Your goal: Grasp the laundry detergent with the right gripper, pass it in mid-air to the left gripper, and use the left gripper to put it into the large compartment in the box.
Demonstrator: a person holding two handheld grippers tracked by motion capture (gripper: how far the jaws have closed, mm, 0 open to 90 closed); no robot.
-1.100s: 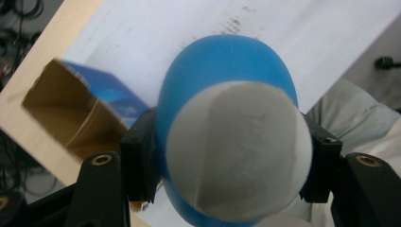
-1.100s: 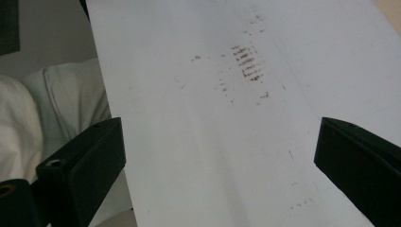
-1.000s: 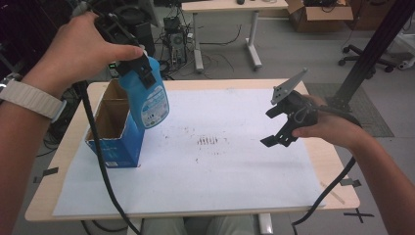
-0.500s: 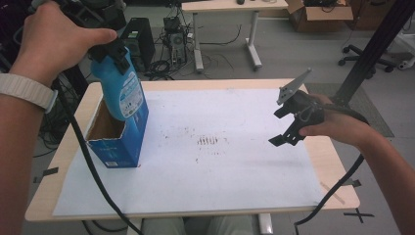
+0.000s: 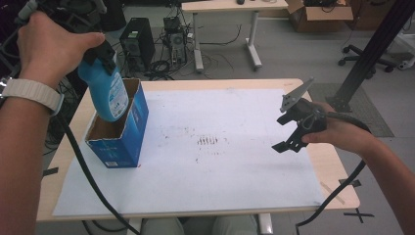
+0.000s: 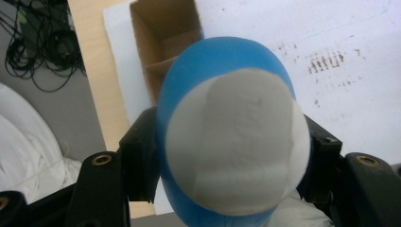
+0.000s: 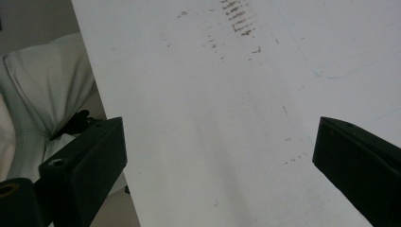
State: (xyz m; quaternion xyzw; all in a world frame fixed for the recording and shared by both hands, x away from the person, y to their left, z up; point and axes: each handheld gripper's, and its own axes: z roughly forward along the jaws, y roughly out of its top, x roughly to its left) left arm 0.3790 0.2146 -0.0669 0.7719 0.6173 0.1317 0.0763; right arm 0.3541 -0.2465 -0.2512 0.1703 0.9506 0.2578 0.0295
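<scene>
Left hand-held gripper (image 5: 100,56) raised and clamped shut, right hand-held gripper (image 5: 292,131) low, jaws wide apart

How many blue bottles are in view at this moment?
1. The blue bottle is clamped in the left gripper, its lower end inside the open blue box. The box's depths are partly hidden, so another could be inside.
</scene>
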